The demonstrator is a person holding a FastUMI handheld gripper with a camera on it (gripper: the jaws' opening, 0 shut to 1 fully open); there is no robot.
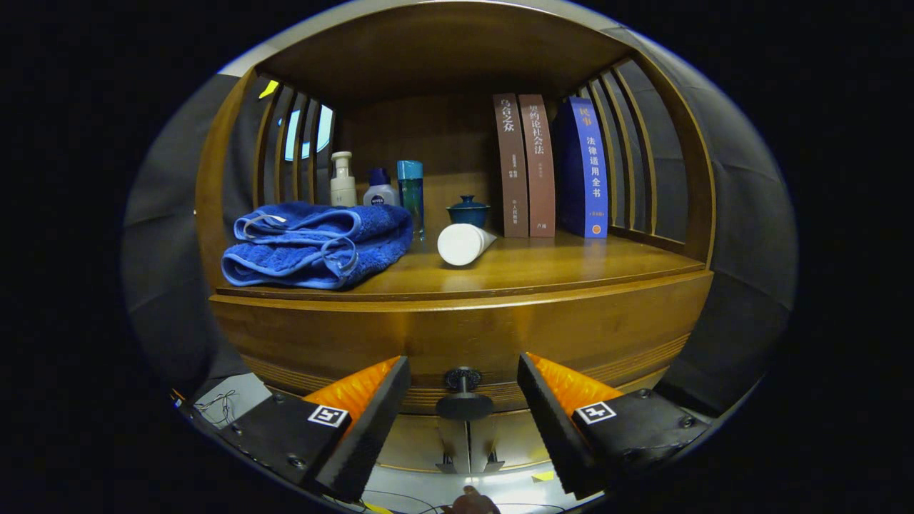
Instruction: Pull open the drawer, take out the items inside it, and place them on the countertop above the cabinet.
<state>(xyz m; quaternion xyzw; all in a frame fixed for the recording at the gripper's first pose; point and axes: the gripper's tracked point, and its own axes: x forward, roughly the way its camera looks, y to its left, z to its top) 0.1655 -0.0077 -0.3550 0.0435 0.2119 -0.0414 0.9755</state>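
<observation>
The gripper [464, 407] stands with its fingers spread wide, the small dark round metal drawer knob [464, 403] between them, untouched. The brown wooden drawer front [457, 343] is closed. Beyond the fingers, on the wooden countertop [571, 268], lie a folded blue terry towel [318, 243] and a white tube [463, 243].

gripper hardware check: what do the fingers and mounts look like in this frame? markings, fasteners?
The gripper has two wedge-shaped fingers that taper toward the tips, with ribbed inner pads. Each sits on a blocky mount fixed with visible screws, and each mount carries a small square black-and-white fiducial tag. No cable attached to the gripper is visible.
</observation>
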